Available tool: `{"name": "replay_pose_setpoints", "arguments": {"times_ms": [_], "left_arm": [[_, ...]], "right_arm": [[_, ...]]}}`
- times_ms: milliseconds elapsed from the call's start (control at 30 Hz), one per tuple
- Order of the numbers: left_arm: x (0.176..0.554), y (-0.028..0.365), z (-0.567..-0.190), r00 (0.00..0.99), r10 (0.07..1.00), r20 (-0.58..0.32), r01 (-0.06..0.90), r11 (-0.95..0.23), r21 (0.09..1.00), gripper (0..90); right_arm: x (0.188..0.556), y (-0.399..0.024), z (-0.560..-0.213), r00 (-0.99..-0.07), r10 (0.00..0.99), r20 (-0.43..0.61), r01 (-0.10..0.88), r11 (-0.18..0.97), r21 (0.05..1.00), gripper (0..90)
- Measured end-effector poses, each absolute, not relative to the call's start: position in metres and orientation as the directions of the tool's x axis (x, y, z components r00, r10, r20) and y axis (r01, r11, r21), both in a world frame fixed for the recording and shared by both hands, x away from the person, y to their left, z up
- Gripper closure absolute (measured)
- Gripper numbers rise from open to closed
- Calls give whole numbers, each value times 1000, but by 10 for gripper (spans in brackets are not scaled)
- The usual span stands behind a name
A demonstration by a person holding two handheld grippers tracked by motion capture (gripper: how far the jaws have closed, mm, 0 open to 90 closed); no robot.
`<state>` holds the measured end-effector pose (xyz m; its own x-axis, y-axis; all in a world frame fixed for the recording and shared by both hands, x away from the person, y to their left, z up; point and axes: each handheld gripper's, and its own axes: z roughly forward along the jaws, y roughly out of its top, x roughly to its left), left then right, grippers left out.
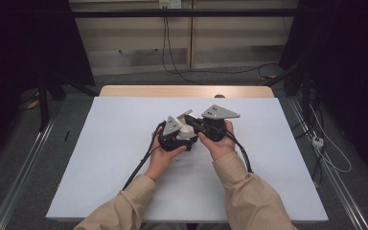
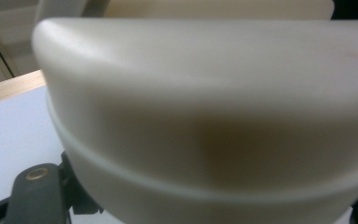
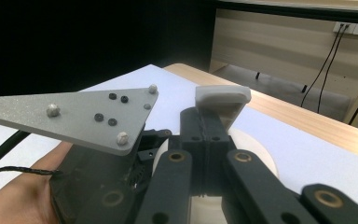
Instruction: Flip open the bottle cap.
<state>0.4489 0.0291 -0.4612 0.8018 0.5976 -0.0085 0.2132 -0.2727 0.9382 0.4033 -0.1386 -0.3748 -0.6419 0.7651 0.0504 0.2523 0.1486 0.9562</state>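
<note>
High view: left gripper [image 1: 186, 135] and right gripper [image 1: 197, 125] meet mid-table [image 1: 124, 143], both clamped on a cream rounded plastic container [image 1: 187, 130] held between them, right jaws together on its flat tab [image 3: 222, 97].

The cream container [image 2: 205, 116] looks like smooth plastic with a soft satin sheen. The left gripper [image 1: 176, 136] carries a speckled matt grey metal plate [image 3: 74, 116] over a black matt plastic body. The bench [image 1: 115, 143] has a matt white sheet over pale wood.
</note>
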Motion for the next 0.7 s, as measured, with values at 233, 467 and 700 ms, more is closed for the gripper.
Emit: {"name": "replay_pose_setpoints", "arguments": {"times_ms": [233, 467, 700], "left_arm": [[449, 29, -461, 805, 593, -5, 211, -278, 937, 187], [448, 28, -461, 802, 597, -4, 210, -276, 938, 187], [449, 28, -461, 805, 594, -7, 212, -277, 937, 187]], "right_arm": [[405, -137, -373, -640, 767, 46, 252, 152, 956, 900], [407, -135, -371, -640, 767, 37, 245, 159, 956, 900], [410, -132, -369, -638, 770, 25, 243, 170, 955, 900]]}}
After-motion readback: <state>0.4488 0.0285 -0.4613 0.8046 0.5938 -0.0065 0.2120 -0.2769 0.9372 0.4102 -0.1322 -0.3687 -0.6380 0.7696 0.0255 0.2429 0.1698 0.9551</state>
